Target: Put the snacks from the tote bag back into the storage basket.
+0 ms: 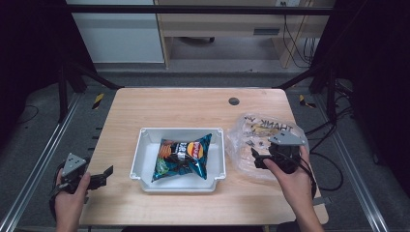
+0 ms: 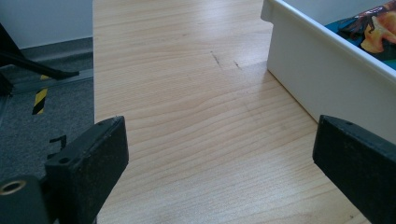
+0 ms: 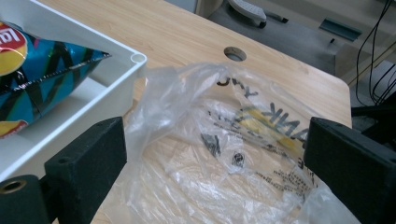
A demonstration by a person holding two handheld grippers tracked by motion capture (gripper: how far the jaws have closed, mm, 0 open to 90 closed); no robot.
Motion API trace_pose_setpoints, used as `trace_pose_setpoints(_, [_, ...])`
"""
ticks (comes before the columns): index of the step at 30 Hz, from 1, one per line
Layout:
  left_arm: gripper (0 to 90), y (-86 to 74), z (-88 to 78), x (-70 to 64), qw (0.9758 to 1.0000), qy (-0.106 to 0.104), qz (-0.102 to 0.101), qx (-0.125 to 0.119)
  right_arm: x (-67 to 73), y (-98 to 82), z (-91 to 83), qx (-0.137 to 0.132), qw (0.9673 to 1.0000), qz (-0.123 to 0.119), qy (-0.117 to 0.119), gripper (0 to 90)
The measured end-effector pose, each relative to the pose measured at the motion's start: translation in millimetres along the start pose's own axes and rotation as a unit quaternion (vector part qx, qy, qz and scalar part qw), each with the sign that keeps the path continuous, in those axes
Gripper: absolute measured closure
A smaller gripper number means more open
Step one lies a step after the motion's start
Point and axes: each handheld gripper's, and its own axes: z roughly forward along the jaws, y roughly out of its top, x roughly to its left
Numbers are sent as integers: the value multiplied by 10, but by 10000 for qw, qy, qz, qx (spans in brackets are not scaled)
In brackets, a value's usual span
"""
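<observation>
A blue chip bag (image 1: 183,157) lies flat in a white tray (image 1: 142,155) at the table's middle; the right gripper view shows the chip bag (image 3: 42,70) in the tray (image 3: 116,88) at its left. A clear plastic bag (image 1: 251,133) with black and yellow print lies crumpled right of the tray. My right gripper (image 1: 257,159) hovers open over the plastic bag's (image 3: 219,140) near edge, jaws wide apart with the film between them, not pinched. My left gripper (image 1: 105,175) is open at the table's left front edge, facing the tray wall (image 2: 317,79), with bare wood between its jaws.
The wooden table (image 1: 193,104) has a round cable hole (image 1: 234,101) at the back. Beyond the table's left edge lie grey floor and a metal rail (image 2: 42,84). Black frame posts and cables (image 1: 333,111) stand to the right.
</observation>
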Motion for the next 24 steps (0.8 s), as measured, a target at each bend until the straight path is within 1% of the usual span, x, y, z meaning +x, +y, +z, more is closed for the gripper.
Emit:
trace_pose_setpoints(5, [32, 0, 1, -2, 10000, -1, 3, 4, -28, -144, 57, 150, 9998, 104, 51, 69])
trace_pose_setpoints(9, [32, -1, 2, -3, 10000, -4, 22, 31, -41, -269, 110, 309, 9992, 202, 152, 79])
trace_pose_setpoints(17, [32, -1, 8, -4, 10000, -7, 32, 36, -43, -484, 165, 576, 9980, 175, 196, 88])
trace_pose_setpoints(22, [32, -2, 11, -12, 10000, -9, 44, 43, -40, -587, 190, 658, 9974, 209, 213, 88])
trace_pose_setpoints(24, [32, -2, 11, -10, 10000, -11, 56, 57, -39, -621, 207, 636, 9975, 218, 235, 88])
